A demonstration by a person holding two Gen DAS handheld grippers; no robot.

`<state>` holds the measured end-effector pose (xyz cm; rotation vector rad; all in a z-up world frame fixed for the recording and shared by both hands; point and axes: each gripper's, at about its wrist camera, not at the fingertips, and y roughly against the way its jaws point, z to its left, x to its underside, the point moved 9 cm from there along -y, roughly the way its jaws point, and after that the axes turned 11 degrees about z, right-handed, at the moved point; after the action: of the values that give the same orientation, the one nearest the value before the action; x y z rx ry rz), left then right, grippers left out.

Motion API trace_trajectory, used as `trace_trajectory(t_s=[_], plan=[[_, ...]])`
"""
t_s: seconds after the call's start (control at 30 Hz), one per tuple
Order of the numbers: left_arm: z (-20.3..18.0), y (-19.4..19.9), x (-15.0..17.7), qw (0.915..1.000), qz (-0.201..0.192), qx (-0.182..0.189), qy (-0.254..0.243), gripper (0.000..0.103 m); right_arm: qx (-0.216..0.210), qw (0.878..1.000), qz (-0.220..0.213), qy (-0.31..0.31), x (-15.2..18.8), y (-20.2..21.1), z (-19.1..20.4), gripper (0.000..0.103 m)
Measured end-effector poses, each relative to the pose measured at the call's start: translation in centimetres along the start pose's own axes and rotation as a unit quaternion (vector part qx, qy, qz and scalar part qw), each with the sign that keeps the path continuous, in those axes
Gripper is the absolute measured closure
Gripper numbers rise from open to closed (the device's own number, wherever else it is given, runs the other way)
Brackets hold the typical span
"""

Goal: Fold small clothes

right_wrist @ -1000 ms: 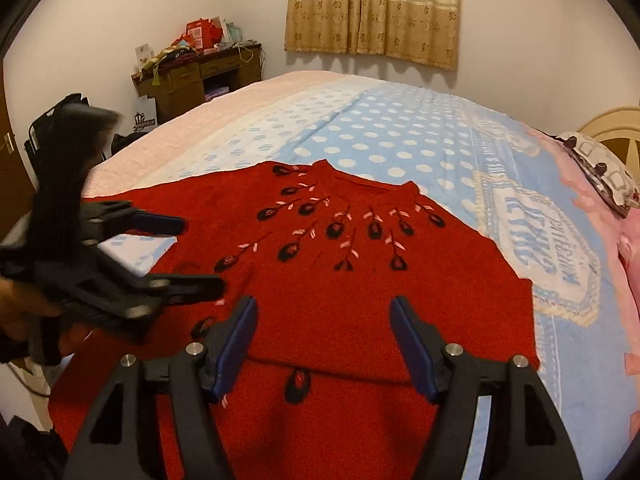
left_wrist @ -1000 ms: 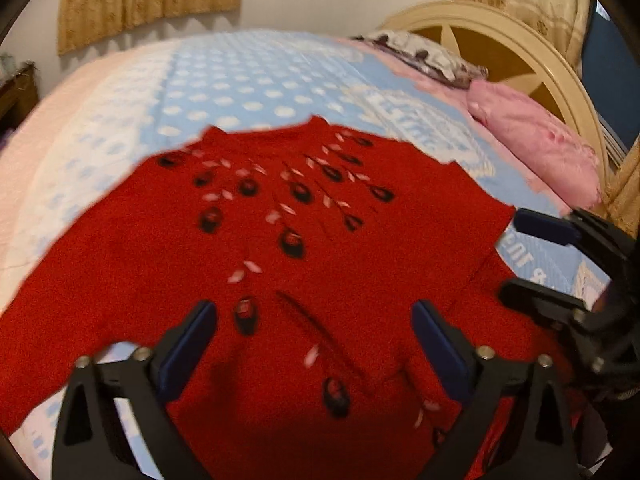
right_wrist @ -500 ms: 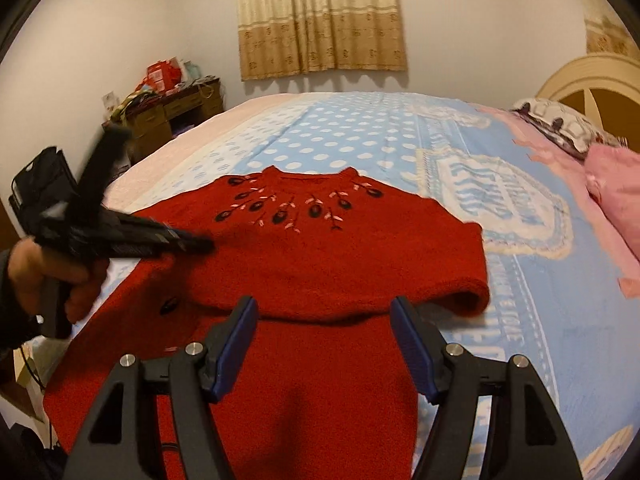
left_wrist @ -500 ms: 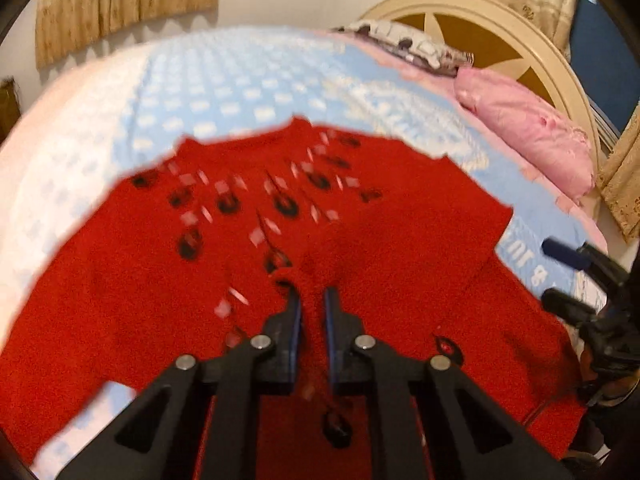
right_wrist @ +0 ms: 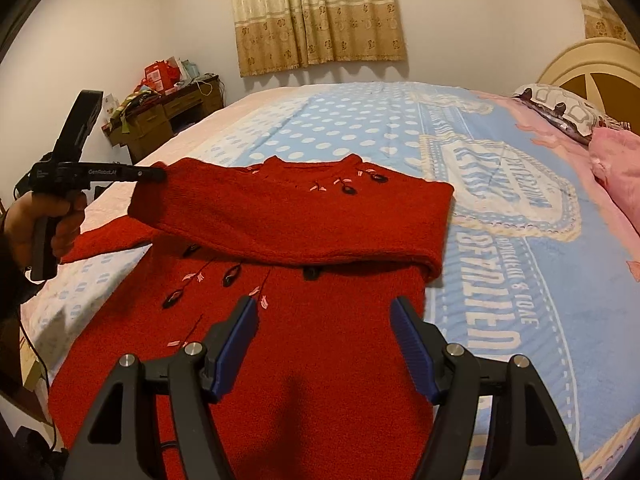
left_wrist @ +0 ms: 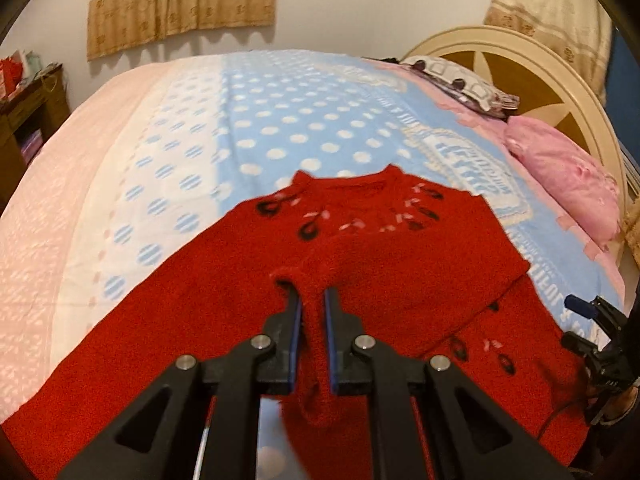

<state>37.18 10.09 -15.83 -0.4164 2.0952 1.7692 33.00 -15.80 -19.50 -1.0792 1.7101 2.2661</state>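
A red knit sweater (right_wrist: 320,340) with black and pink embroidery lies on the bed. Its right sleeve (right_wrist: 304,224) is folded across the chest. My left gripper (left_wrist: 310,300) is shut on the sleeve's cuff (left_wrist: 308,280) and holds it above the sweater body; it also shows in the right wrist view (right_wrist: 154,174) at the left, cuff in its tips. My right gripper (right_wrist: 324,320) is open and empty over the sweater's lower body; it shows at the right edge of the left wrist view (left_wrist: 576,320).
The bed has a blue polka-dot blanket (right_wrist: 360,128) with a pink border (left_wrist: 60,200). A pink pillow (left_wrist: 568,176) and a patterned pillow (right_wrist: 560,108) lie by the cream headboard (left_wrist: 540,68). A cluttered wooden desk (right_wrist: 168,112) stands at the far left.
My left gripper shut on the sleeve cuff and carried it leftward across the chest, folding the sleeve over. My right gripper stayed open and drew back toward the hem.
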Motion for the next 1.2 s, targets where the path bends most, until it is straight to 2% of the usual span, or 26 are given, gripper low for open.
trace_trajectory(t_s=[0.2,0.4,0.47,0.57,0.7,0.8,0.9,0.93,1.0,1.03,1.07,1.13,1.2], plan=[[2.2,-1.6,1.0,0.9996,0.015,-0.005,0.023,0.092,-0.002,1.0,0.004,0.0,0.1,-0.3,0.3,0.033],[3.9,-5.0,2.6,0.998,0.046,-0.014,0.041,0.092,-0.006,1.0,0.017,0.004,0.4,-0.7,0.7,0.033],[4.3,-5.7,3.0,0.9971,0.051,0.001,0.056,0.092,-0.009,1.0,0.025,0.015,0.3,-0.5,0.9,0.033],[4.2,-5.6,3.2,0.9979,0.045,-0.003,0.046,0.091,-0.014,0.999,0.03,0.029,-0.6,0.2,0.6,0.032],[4.3,-5.6,3.3,0.9979,0.044,-0.008,0.048,0.09,-0.019,0.998,0.039,0.035,-3.7,-0.2,-0.4,0.031],[4.7,-5.4,3.2,0.9975,0.04,0.005,0.058,0.091,-0.023,0.998,0.051,0.034,-6.1,-2.5,-1.3,0.03],[5.0,-5.2,3.3,0.9973,0.037,0.007,0.063,0.091,-0.023,0.997,0.069,0.035,-7.0,-5.8,-1.7,0.03],[5.1,-5.2,3.4,0.9973,0.036,0.01,0.063,0.091,-0.028,0.996,0.082,0.035,-6.8,-6.9,-1.6,0.03],[4.8,-5.5,3.7,0.9978,0.041,0.01,0.051,0.091,-0.035,0.99,0.135,0.034,-5.3,-9.7,-1.6,0.03],[4.7,-5.6,3.8,0.9979,0.041,0.008,0.049,0.089,-0.024,0.988,0.147,0.034,-4.8,-10.4,-2.0,0.03],[4.7,-5.5,3.9,0.998,0.04,0.001,0.05,0.085,-0.008,0.989,0.14,0.037,-4.6,-10.6,-2.3,0.029],[4.7,-5.3,4.1,0.9979,0.036,-0.006,0.053,0.082,-0.005,0.99,0.135,0.046,-4.6,-10.1,-1.8,0.029],[4.7,-5.1,4.5,0.9981,0.029,-0.021,0.051,0.071,0.001,0.99,0.129,0.054,-4.9,-9.5,-1.5,0.029]])
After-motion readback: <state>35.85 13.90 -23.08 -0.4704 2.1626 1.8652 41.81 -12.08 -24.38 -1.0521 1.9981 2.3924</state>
